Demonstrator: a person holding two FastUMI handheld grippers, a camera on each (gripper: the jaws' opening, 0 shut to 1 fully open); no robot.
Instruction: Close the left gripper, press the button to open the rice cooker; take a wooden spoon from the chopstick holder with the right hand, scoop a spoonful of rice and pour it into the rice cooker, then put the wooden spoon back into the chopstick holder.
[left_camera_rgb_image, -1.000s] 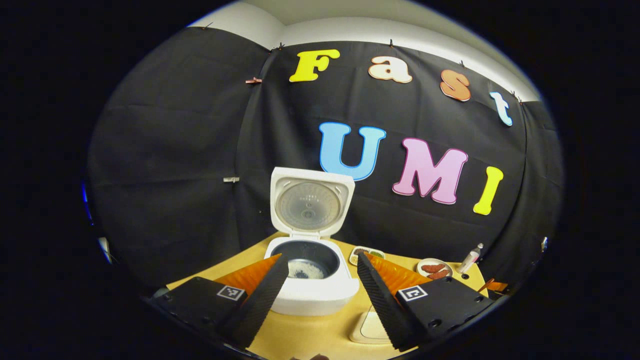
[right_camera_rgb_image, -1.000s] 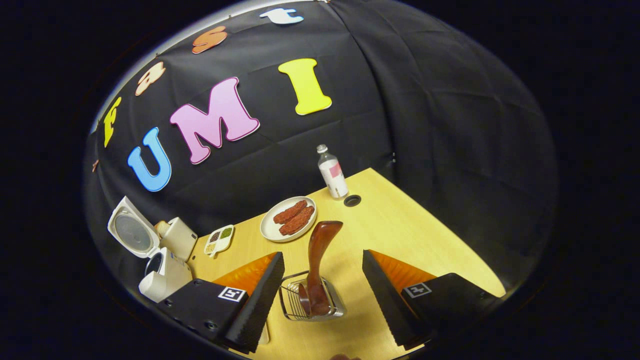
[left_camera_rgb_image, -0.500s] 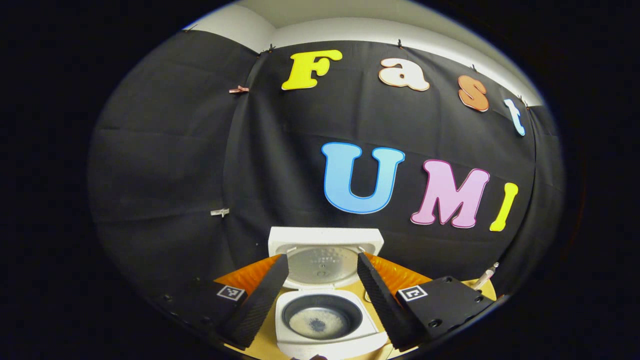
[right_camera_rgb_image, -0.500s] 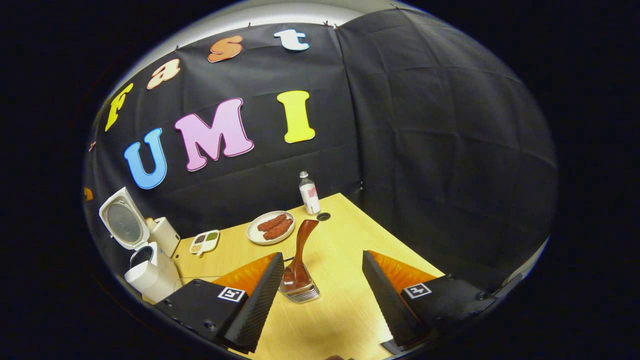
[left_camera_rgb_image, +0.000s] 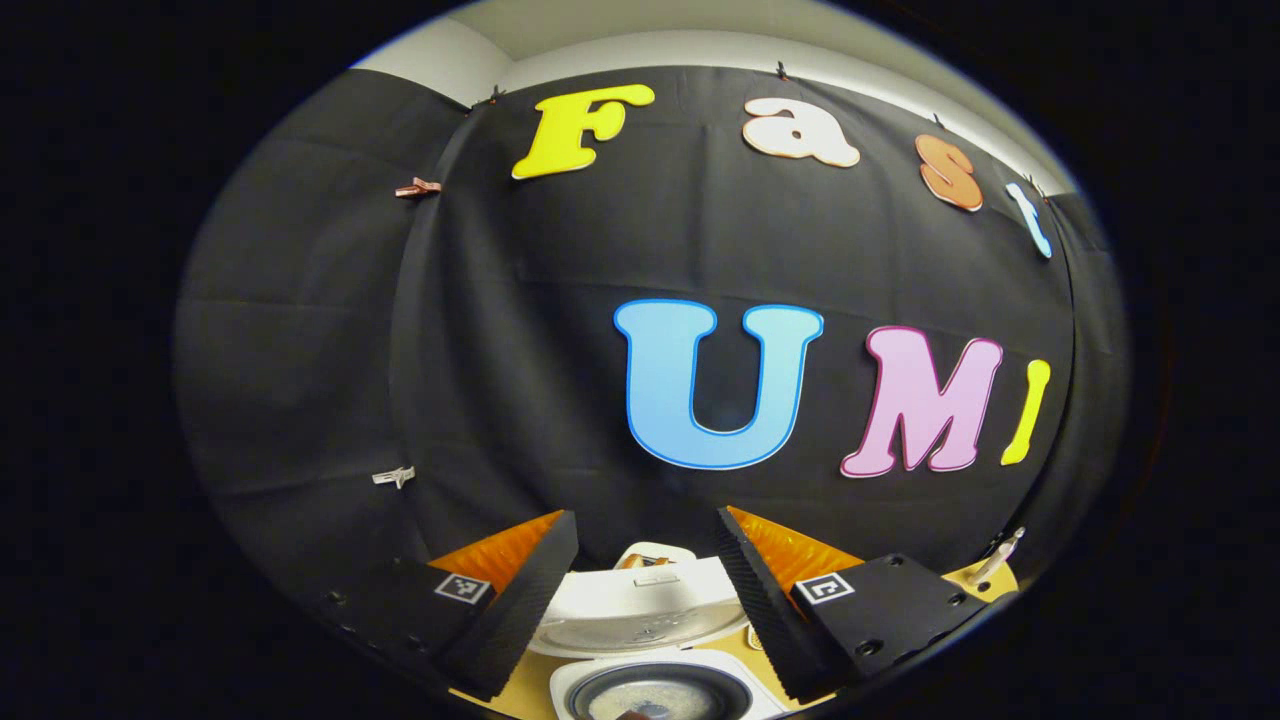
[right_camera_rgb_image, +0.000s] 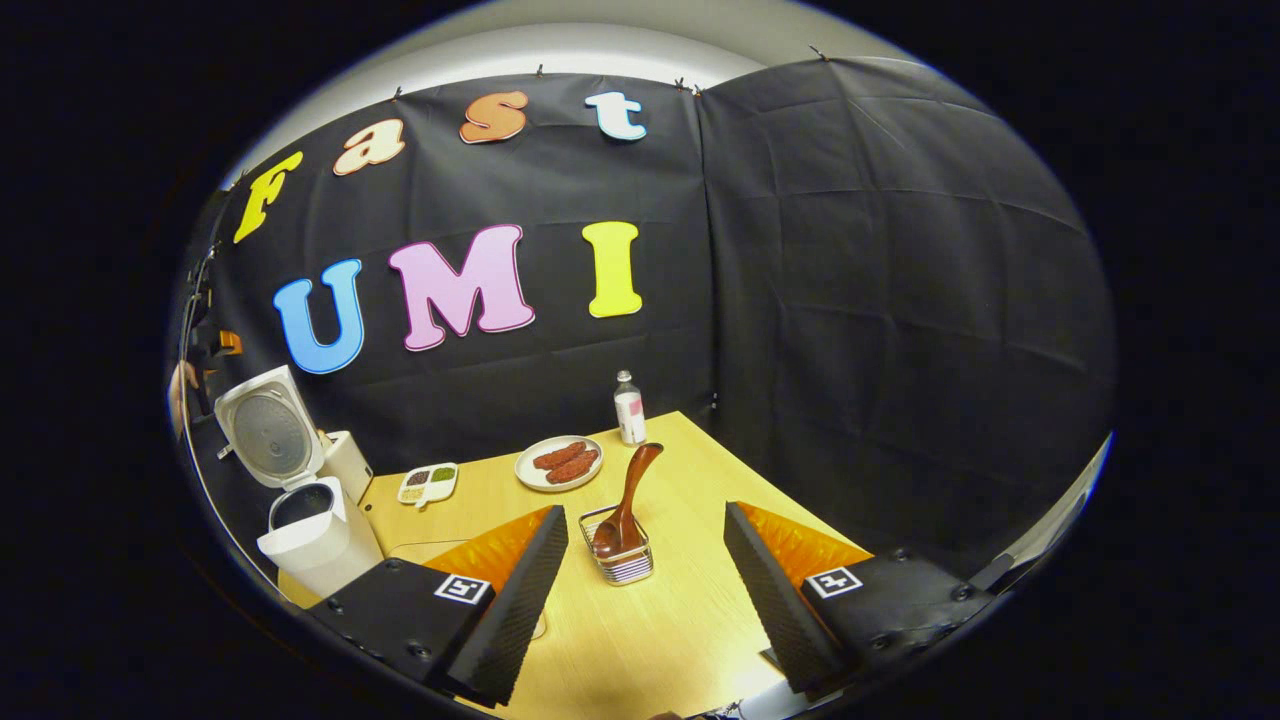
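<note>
The white rice cooker (left_camera_rgb_image: 650, 690) stands open right under my left gripper (left_camera_rgb_image: 645, 590), lid (left_camera_rgb_image: 640, 610) tipped back and rice lying in its dark pot. That gripper is open and holds nothing. In the right gripper view the same cooker (right_camera_rgb_image: 315, 535) stands at the far left of the table with its lid (right_camera_rgb_image: 268, 432) up. The wooden spoon (right_camera_rgb_image: 630, 495) stands in the wire chopstick holder (right_camera_rgb_image: 620, 555), its handle leaning to the right. My right gripper (right_camera_rgb_image: 645, 590) is open, empty, and a short way back from the holder.
On the yellow table (right_camera_rgb_image: 690, 610) lie a plate of sausages (right_camera_rgb_image: 558, 462), a small divided dish (right_camera_rgb_image: 428, 483) and a bottle (right_camera_rgb_image: 629, 407) near the back wall. A white box (right_camera_rgb_image: 350, 462) stands behind the cooker. A hand and the other gripper (right_camera_rgb_image: 195, 370) show at the far left.
My left gripper has moved forward over the cooker and tilted up, so the cooker has slid to the bottom of its view. My right gripper has drawn back from the holder with the spoon left in it.
</note>
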